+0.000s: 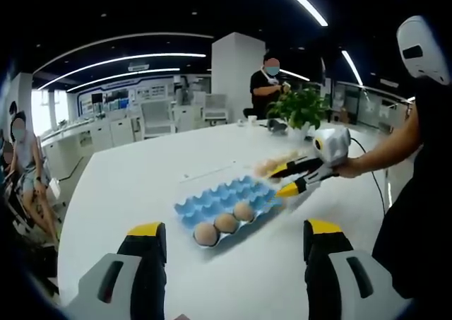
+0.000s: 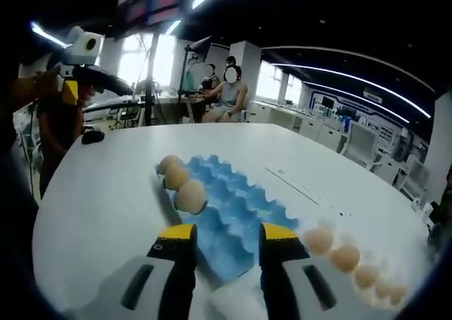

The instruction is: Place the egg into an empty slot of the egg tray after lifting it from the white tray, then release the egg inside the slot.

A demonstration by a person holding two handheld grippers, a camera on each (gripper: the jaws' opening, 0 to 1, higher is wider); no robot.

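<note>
Left gripper view looks across a white table (image 1: 141, 186) at a blue egg tray (image 1: 226, 203) with three eggs (image 1: 225, 222) along its near edge. The left gripper (image 1: 229, 246) hovers over the near table, jaws spread wide and empty. Beyond the tray, the right gripper (image 1: 286, 179), held by a person's hand (image 1: 351, 166), has its yellow-tipped jaws parted near a row of eggs on the table, gripping nothing. Right gripper view shows those loose eggs (image 2: 346, 258) lying to the right of the right gripper's jaws, on a pale white tray whose edges are hard to make out.
</note>
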